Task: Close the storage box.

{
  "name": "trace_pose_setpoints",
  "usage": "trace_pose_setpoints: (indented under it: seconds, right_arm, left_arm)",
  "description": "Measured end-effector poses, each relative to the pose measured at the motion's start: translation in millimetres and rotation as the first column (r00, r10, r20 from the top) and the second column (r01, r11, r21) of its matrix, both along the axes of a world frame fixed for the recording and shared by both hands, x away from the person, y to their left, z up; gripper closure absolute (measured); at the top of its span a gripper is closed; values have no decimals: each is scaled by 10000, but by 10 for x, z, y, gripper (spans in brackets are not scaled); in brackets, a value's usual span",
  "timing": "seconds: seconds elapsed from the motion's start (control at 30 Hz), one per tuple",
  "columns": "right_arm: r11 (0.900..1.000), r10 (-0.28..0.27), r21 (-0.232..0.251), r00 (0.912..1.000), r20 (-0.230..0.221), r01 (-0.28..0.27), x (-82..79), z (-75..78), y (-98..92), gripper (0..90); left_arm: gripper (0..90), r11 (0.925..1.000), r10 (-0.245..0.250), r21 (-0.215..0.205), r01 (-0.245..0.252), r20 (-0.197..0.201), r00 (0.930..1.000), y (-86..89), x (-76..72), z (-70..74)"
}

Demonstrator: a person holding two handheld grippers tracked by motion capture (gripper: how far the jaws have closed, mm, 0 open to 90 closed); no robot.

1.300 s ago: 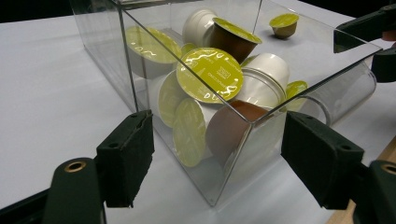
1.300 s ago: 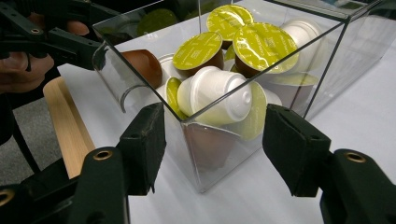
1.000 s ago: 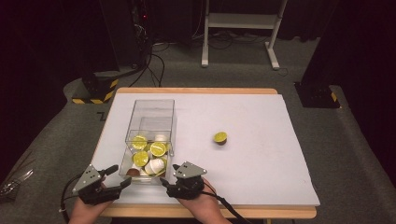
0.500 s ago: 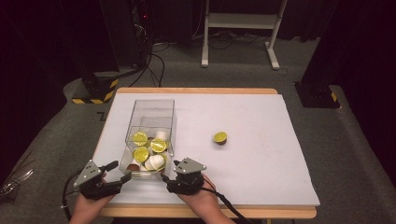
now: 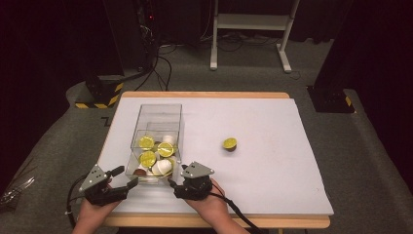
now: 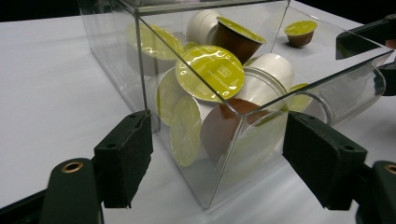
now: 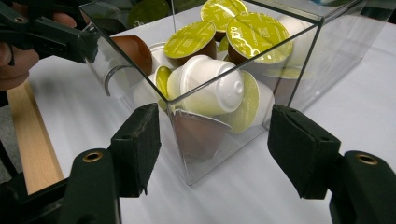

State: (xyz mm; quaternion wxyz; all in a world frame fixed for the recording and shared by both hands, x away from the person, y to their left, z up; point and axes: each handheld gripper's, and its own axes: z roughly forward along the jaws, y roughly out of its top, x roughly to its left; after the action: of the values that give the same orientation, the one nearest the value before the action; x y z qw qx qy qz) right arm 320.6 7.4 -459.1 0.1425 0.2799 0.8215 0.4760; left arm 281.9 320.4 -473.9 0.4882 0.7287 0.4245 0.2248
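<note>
Near the table's front edge (image 5: 219,220), clear plastic box (image 5: 157,141) of coffee capsules (image 5: 147,158), left gripper (image 5: 122,178) and right gripper (image 5: 171,182) each open astride a front corner, pads apart from walls, one loose capsule (image 5: 230,144) on open white surface to the right

Light falls from overhead onto the white surface (image 5: 272,161), bright and even, while the room beyond its far edge sinks into near black. The high view runs soft and grainy. Up close, glare streaks the clear box (image 6: 261,70) walls; nearest jaws blur slightly.
</note>
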Motion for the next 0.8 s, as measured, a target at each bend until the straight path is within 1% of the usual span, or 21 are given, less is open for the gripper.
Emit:
trace_pose_setpoints:
  seconds: [0.07,0.17,0.23,0.33,0.37,0.4,0.47,0.63,0.7,0.73,0.77,0.8]
  right_arm:
    - [10000,-49,-10,10000,-12,49,15,-4,-3,344]
    - [9999,-108,-39,9999,-4,108,33,-9,-9,341]
    - [9998,-175,-39,9998,-18,175,55,-14,-15,322]
    - [9996,-264,16,9996,-64,265,84,-21,-21,305]
    - [9996,-264,16,9996,-64,265,84,-21,-21,305]
    - [9994,-334,75,9993,-157,335,105,-26,-22,287]
    - [9993,-366,64,9992,-147,367,125,-27,-19,267]
    - [9986,-529,-3,9986,58,529,168,-30,-12,243]
    - [9984,-564,-6,9984,88,564,174,-30,-9,243]
    - [9985,-553,4,9983,186,553,198,-35,-5,243]
    - [9985,-544,17,9983,196,543,209,-38,-6,243]
    - [9983,-572,60,9982,180,571,222,-41,-5,243]
  left_arm:
    - [248,9999,70,76,-70,8,10000,5,4,1]
    - [245,9999,120,21,-120,-56,9999,13,13,1]
    - [241,9998,140,151,-140,-6,9999,10,38,10]
    - [240,9996,230,189,-229,-11,9997,-2,47,15]
    - [237,9996,230,189,-229,-11,9997,-2,47,15]
    - [234,9996,261,147,-261,-21,9997,4,57,10]
    - [231,9996,295,12,-295,-134,9995,7,76,0]
    - [218,9994,298,179,-295,-154,9994,9,141,-12]
    - [217,9995,288,165,-285,-180,9994,9,155,-14]
    - [216,9993,325,190,-321,-202,9993,10,176,-20]
    - [216,9992,392,125,-389,-242,9989,6,186,-26]
    - [216,9991,394,177,-390,-238,9989,11,204,-28]
